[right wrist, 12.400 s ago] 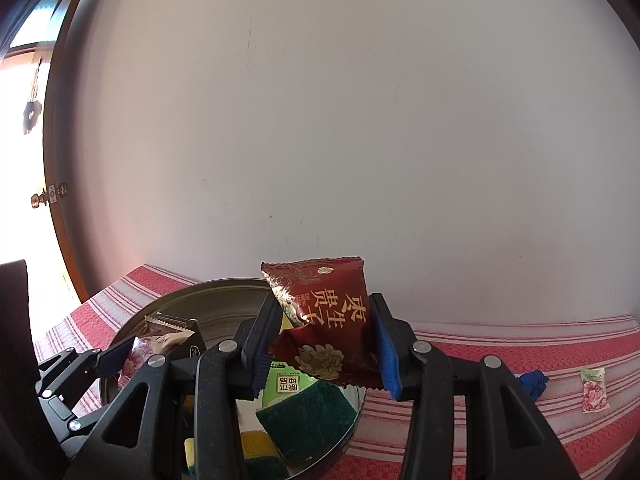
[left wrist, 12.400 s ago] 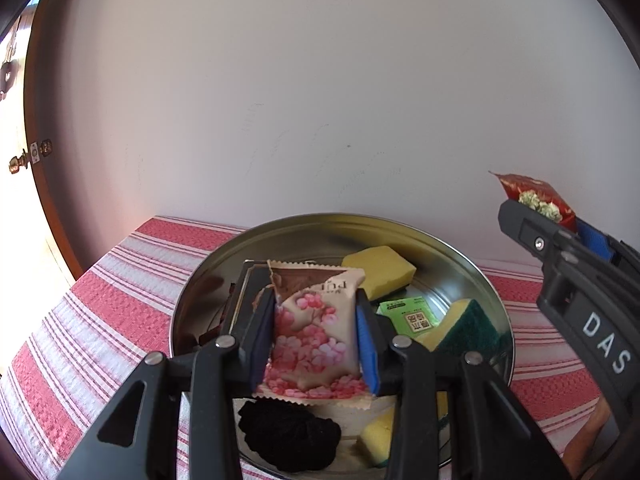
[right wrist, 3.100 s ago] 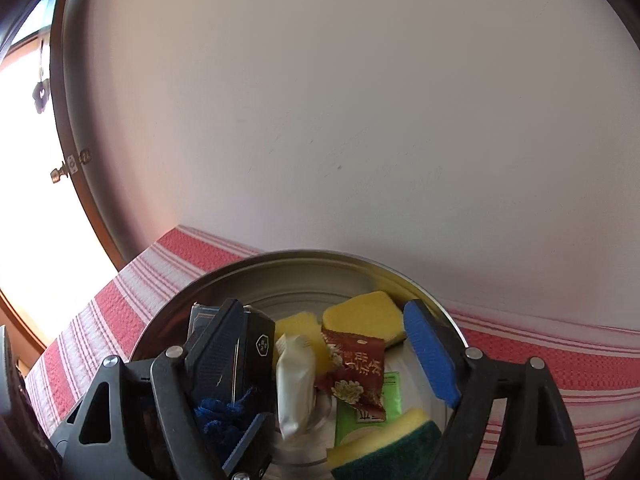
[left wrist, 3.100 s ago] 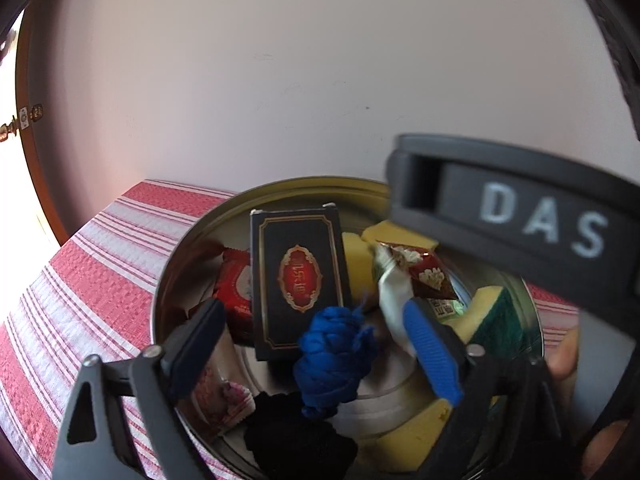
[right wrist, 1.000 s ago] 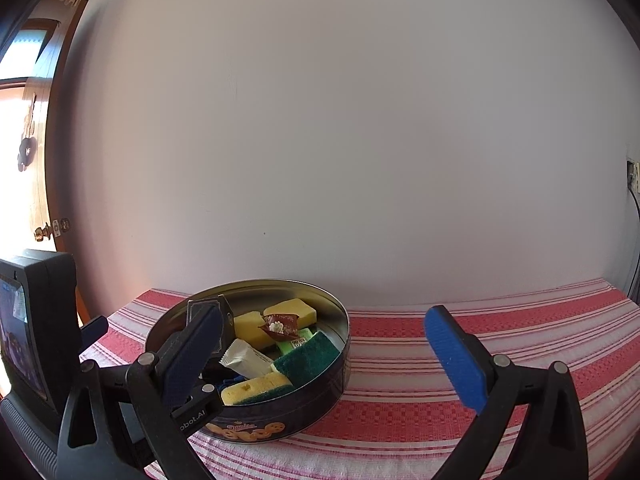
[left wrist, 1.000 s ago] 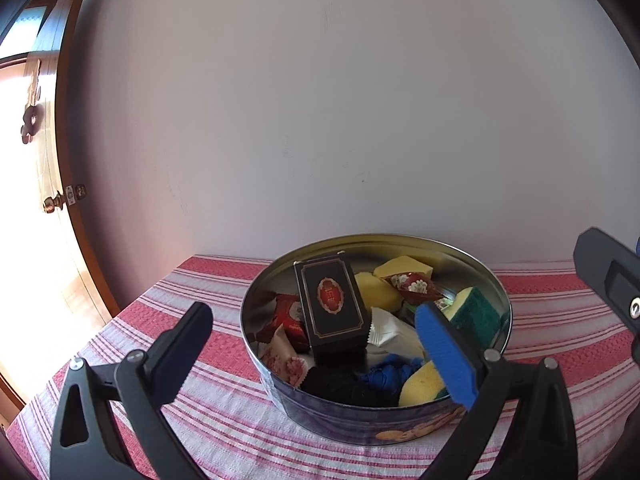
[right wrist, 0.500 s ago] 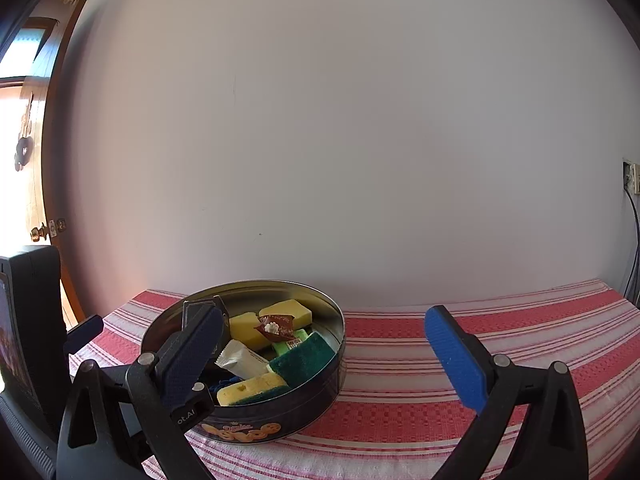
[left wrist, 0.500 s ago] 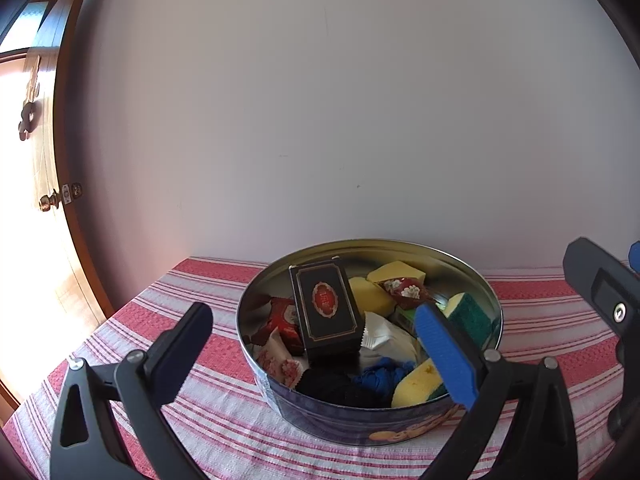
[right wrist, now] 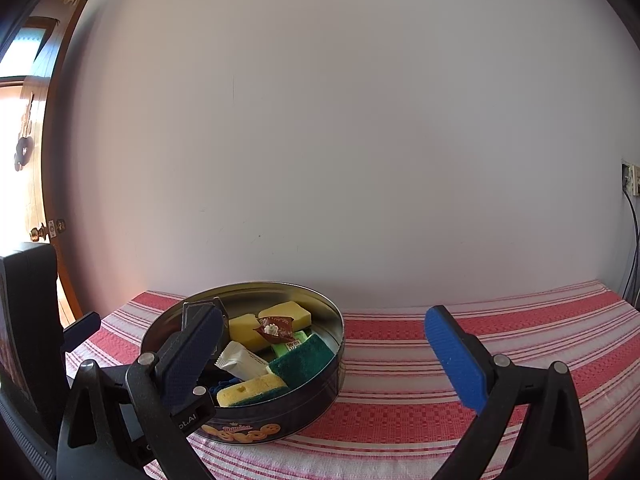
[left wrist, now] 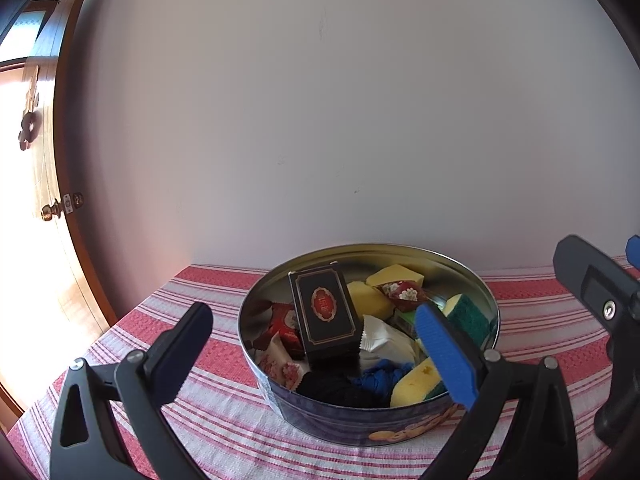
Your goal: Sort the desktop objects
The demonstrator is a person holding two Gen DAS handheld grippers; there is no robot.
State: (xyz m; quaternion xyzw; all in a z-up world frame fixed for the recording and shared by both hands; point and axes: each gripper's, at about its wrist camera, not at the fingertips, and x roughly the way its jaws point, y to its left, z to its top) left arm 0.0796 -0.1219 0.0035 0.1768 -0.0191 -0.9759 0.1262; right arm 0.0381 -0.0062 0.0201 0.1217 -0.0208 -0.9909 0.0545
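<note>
On the red-striped cloth (right wrist: pixel 440 360), the round tin (left wrist: pixel 360 420) sits against the wall, filled with a black box (left wrist: pixel 326 316), yellow sponges (right wrist: pixel 286 314), a white packet (right wrist: pixel 242 362), a red snack packet (left wrist: pixel 286 328) and blue cloth (left wrist: pixel 378 376). Your left gripper (left wrist: pixel 316 348) hangs just in front of the tin, fingers spread wide and empty. Your right gripper (right wrist: pixel 324 352) hovers to the tin's right front, fingers likewise wide apart, holding nothing.

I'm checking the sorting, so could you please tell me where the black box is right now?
In the left wrist view the black box lies inside the round tin, left of centre, propped between the red packet and the white packet.
</note>
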